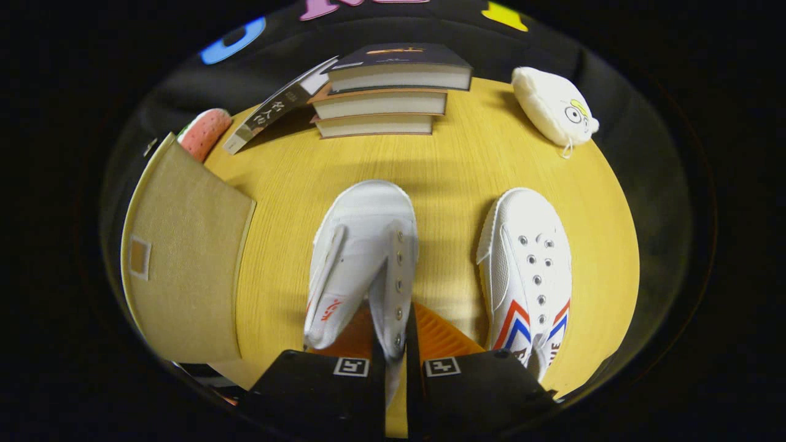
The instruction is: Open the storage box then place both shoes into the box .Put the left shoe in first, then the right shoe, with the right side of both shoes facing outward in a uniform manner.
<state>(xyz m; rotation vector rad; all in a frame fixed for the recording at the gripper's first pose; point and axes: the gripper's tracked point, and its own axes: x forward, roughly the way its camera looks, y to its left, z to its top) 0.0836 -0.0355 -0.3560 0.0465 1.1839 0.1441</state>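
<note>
The tongs (393, 350) are closed on the eyelet flap of one white shoe (362, 258): both fingers (319, 387) press on the thin side wall with the metal eyelets, which stands upright in the narrow gap between them. This shoe has no laces, its opening is spread wide, and the orange insole (439, 337) shows inside just ahead of the fingers. Its rubber toe points away from the tongs, toward the books. Whether the shoe is lifted or rests on the worktop (454, 166), I cannot tell.

The second white shoe (528, 270) lies just beside it on the right, apart from it, also with the toe pointing away. It has red and blue stripes on the sides near the heel, and its heel end comes close to the right finger.

The storage box (184, 258) is on the left of the held shoe, at the edge of the yellow wooden worktop. It is beige fabric with a small label patch on it, and the flat top looks closed.

Beyond the shoes, at the far side, three thick books (384, 92) lie in a stack, and one thin book (279, 104) leans against the stack on its left. A pink strawberry toy (206, 132) sits behind the box. A white plush pouch (552, 107) with a cartoon eye is at the far right
</note>
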